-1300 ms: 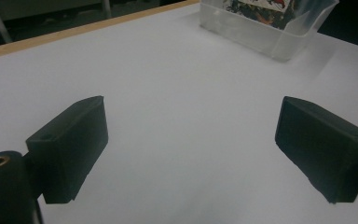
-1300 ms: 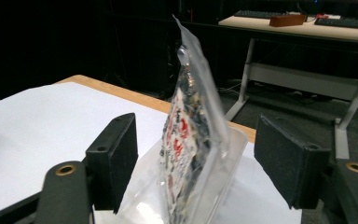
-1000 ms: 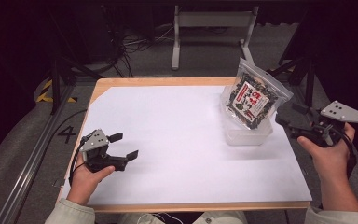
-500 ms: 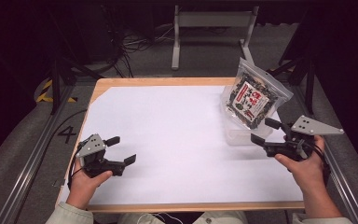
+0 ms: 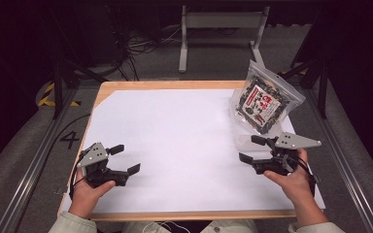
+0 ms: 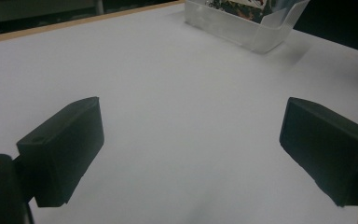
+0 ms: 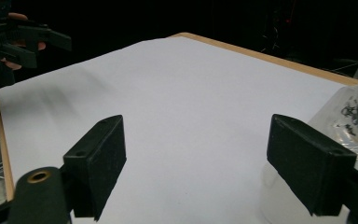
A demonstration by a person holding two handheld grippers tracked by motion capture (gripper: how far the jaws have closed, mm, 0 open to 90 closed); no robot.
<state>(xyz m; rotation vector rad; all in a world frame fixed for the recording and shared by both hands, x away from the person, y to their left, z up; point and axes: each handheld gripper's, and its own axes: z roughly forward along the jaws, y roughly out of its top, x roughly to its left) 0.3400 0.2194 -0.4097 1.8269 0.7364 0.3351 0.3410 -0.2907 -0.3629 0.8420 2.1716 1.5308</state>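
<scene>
high view overhead, tool views low, sharing table [image 5: 175, 126]

Wooden table [image 5: 175, 85], white sheet [image 5: 175, 145] covering its top, clear plastic tub [image 6: 247, 28] near the far right corner

Both my hands are in from the bottom edge, forearms in light sleeves. My left hand [image 5: 90, 191] holds the left gripper [image 5: 125, 159] low at the near left of the desk, jaws spread wide and pointing right. My right hand [image 5: 294, 177] has the right gripper [image 5: 252, 149] at the near right, jaws wide apart too, aimed left, grey plate on top.
</scene>
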